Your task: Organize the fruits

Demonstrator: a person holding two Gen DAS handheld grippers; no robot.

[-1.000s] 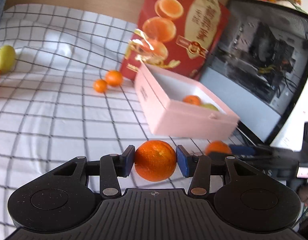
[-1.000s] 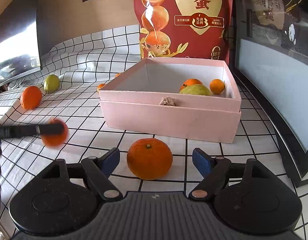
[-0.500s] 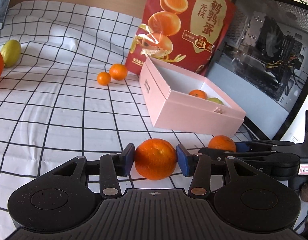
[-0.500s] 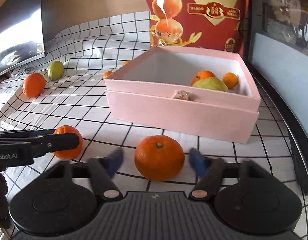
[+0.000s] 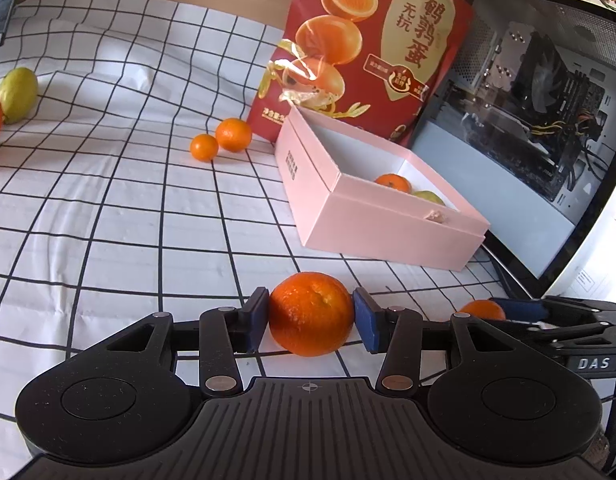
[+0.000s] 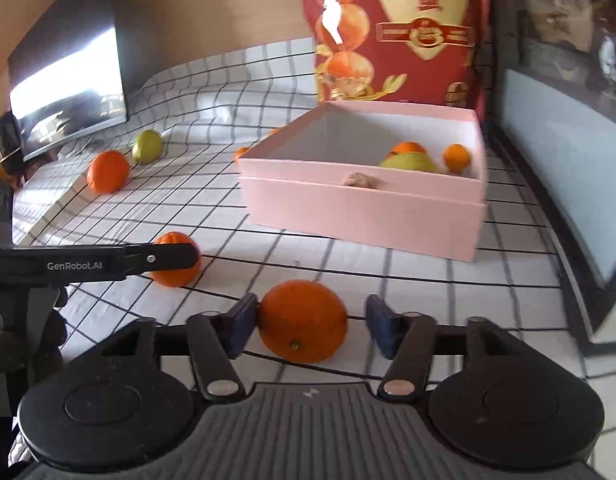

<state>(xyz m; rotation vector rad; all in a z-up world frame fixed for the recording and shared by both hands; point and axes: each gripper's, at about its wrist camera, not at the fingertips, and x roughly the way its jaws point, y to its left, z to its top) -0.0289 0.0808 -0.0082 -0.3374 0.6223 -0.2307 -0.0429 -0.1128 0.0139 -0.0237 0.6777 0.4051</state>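
L gripper (image 5: 311, 316) clamped on orange (image 5: 311, 313) just above tabletop (image 5: 107, 208). R gripper (image 6: 305, 324) has just widened, loose around 2nd orange (image 6: 303, 320); only its left pad touches. Pink box (image 6: 364, 204) near tabletop's back-right edge.

"GenRobot.AI" on left gripper (image 6: 175, 258); "DAS" on right gripper (image 5: 508, 312)

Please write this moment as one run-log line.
left gripper: shut on first orange | right gripper: jaws just opening, second orange between, unclamped | pink box: some fruit inside
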